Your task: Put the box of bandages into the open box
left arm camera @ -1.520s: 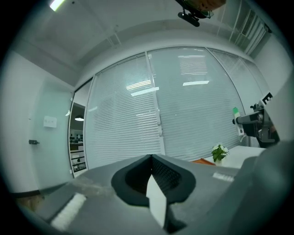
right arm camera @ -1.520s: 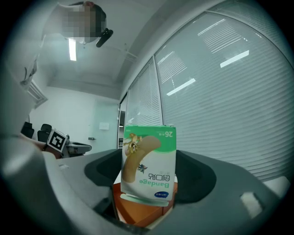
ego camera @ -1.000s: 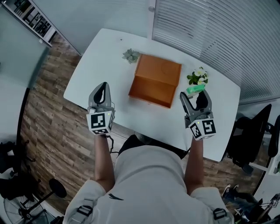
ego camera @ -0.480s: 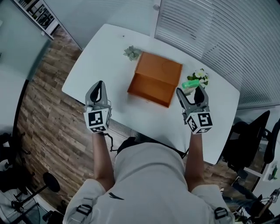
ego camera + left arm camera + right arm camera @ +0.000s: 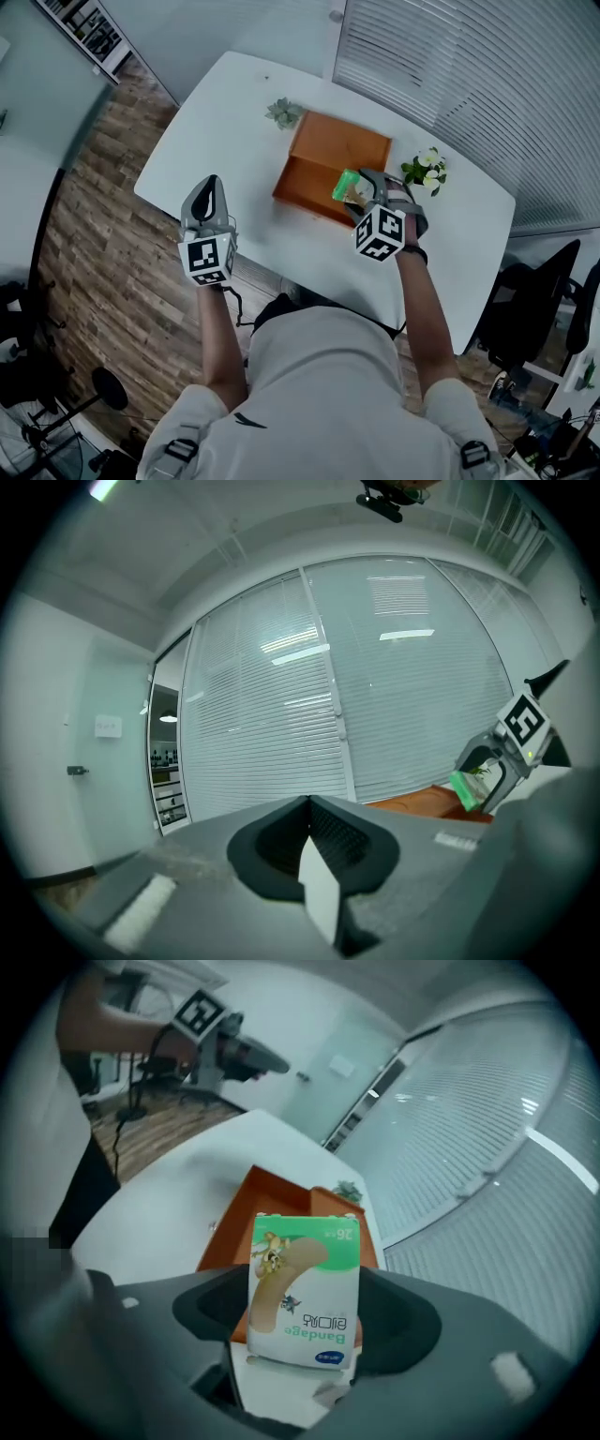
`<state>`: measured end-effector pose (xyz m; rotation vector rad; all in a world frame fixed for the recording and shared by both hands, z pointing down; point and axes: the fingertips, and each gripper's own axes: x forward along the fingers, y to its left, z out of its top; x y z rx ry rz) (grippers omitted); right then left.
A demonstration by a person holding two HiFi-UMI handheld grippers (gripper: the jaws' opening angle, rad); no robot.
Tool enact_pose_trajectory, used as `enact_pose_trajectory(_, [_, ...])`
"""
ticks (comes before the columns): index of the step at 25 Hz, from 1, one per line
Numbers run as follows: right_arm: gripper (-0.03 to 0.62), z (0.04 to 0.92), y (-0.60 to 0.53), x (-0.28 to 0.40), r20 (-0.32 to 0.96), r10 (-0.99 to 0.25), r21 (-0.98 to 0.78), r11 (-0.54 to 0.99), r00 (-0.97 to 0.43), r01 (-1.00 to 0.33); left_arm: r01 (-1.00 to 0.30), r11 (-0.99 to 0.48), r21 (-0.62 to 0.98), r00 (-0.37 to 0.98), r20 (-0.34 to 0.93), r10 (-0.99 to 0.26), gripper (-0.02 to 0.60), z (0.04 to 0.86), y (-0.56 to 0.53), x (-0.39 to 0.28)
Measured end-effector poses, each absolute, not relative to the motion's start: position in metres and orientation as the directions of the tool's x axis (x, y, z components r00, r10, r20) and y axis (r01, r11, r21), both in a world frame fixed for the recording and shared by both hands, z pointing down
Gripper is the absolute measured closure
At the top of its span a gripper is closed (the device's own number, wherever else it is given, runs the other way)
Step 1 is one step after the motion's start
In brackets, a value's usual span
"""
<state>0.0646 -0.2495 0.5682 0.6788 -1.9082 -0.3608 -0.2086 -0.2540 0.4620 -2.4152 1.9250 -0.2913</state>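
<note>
An orange open box (image 5: 337, 155) lies in the middle of the white table (image 5: 225, 122), its lid folded back. My right gripper (image 5: 355, 195) hovers over the box's front right part, shut on the green and white box of bandages (image 5: 345, 185). The right gripper view shows the box of bandages (image 5: 305, 1279) upright between the jaws, with the orange box (image 5: 267, 1218) below and beyond it. Above the table's near left edge my left gripper (image 5: 208, 187) stands shut and holds nothing. From the left gripper view, the right gripper (image 5: 497, 766) and the green box of bandages (image 5: 465, 790) appear at the far right.
A small grey-green plant (image 5: 282, 114) stands at the orange box's far left corner. A pot of white flowers (image 5: 424, 169) stands to its right. The table's near edge runs close to the person's body. A black office chair (image 5: 534, 300) stands on the floor to the right.
My right gripper has swung left from beside the white flowers to above the orange box, carrying the box of bandages. The left gripper has hardly moved.
</note>
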Motion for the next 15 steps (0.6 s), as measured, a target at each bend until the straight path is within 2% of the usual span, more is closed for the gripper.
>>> enact_pose_trajectory(3, [0.24,0.586,-0.243,0.06,0.794,-0.545,0.51,0.838,-0.268,-0.194,-0.963,-0.227,-0.147,0.21,0.125,-0.97,0.575,0.463,-0.252,-0.207])
enact_pose_trajectory(13, [0.231,0.593,-0.237,0.066,0.826,-0.496,0.456,0.867,-0.269,-0.201,-0.965,-0.219,-0.145,0.2,0.133,-0.971,0.575,0.466,-0.243,-0.207])
enact_pose_trajectory(15, [0.213,0.59,-0.238,0.066,0.819,-0.501,0.456,0.864,-0.281,-0.214,-0.965,-0.219,-0.147,0.2,0.131,-0.971,0.575,0.466,-0.242,-0.205])
